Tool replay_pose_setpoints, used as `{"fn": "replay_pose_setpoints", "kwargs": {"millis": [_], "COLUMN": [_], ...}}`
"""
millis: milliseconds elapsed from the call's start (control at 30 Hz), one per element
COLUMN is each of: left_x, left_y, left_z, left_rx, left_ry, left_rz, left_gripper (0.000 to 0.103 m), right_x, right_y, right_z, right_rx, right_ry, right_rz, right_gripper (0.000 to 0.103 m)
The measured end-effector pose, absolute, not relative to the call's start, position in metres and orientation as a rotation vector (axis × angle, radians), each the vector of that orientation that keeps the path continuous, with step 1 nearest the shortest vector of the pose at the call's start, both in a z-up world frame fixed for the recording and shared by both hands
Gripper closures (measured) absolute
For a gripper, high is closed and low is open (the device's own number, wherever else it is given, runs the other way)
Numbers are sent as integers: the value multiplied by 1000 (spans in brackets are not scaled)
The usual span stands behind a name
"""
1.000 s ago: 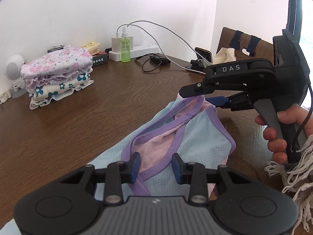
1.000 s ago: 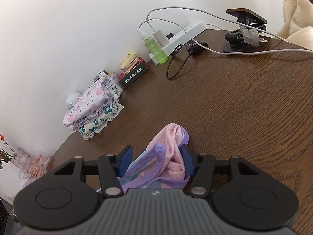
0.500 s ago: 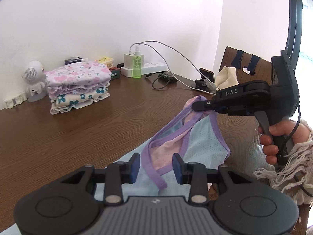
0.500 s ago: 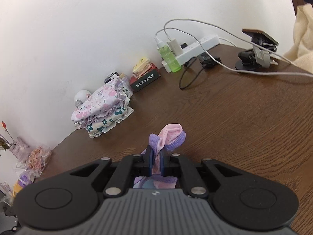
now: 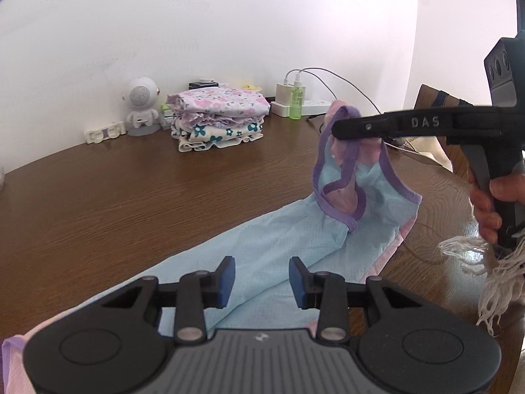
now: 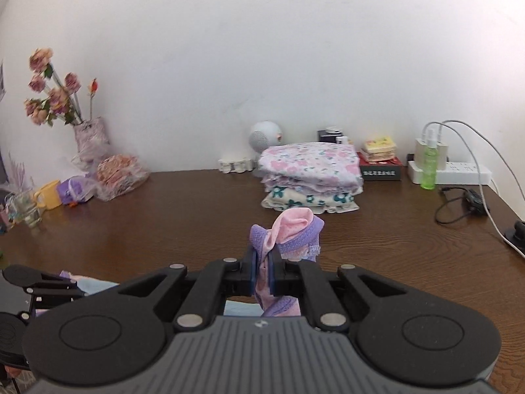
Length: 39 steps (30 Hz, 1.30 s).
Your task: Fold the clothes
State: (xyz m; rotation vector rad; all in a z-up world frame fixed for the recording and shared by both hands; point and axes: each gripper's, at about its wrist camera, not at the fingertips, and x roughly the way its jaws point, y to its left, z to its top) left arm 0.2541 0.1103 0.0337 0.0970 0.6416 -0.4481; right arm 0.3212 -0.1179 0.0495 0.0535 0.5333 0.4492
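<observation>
A light blue and pink garment with purple trim [image 5: 282,239] lies stretched along the brown table [image 5: 131,197]. Its shoulder-strap end is lifted off the table by my right gripper [image 6: 264,272], which is shut on the bunched purple and pink straps [image 6: 295,229]. From the left wrist view the right gripper [image 5: 341,129] reaches in from the right, held by a hand [image 5: 492,197]. My left gripper [image 5: 261,284] hangs open just above the blue fabric, nothing between its blue pads [image 5: 226,282].
A stack of folded floral clothes [image 5: 216,118] sits near the wall, beside a white robot-shaped speaker [image 5: 141,108]. A power strip [image 6: 459,175], green bottle [image 6: 430,167] and cables occupy the back right. A flower vase [image 6: 88,141] and yellow cup [image 6: 49,193] stand far left.
My right gripper closed on the garment's straps and lifted them off the table, swinging to face the wall. My left gripper drew back along the garment and stayed open.
</observation>
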Motion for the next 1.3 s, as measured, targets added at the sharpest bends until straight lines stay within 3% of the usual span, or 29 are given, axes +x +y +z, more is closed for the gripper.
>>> {"fn": "replay_pose_setpoints", "kwargs": {"millis": [200,600,633,700,833,900,933,1067,1167,1200,1300], "left_x": [224,210,209,209,212,215,218,234,249,255,266], "left_y": [136,150,150,149,144,137,131,100,72,64,47], "left_z": [38,39,40,42,48,51,51,50,47,45,40], "left_rx": [39,6,4,-1,4,13,19,55,100,120,182], "left_ry": [619,622,621,616,602,595,594,584,589,593,610], "left_rz": [-417,-399,-399,-396,-402,-415,-429,-505,-541,-544,-518], "left_gripper": [68,66,63,59,58,58,58,59,60,60,60], "right_x": [303,301,302,304,297,293,291,287,289,291,290], "right_y": [-42,-29,-33,-40,-84,-112,-125,-162,-177,-180,-179], "right_z": [41,11,11,13,35,48,52,53,39,33,26], "right_rx": [-112,-56,-22,45,273,337,330,242,196,192,177], "right_ry": [564,650,663,687,671,638,625,600,633,652,671], "right_rz": [578,586,603,636,702,694,653,474,416,414,469], "right_gripper": [97,93,90,57,47,30,29,33,59,64,64]}}
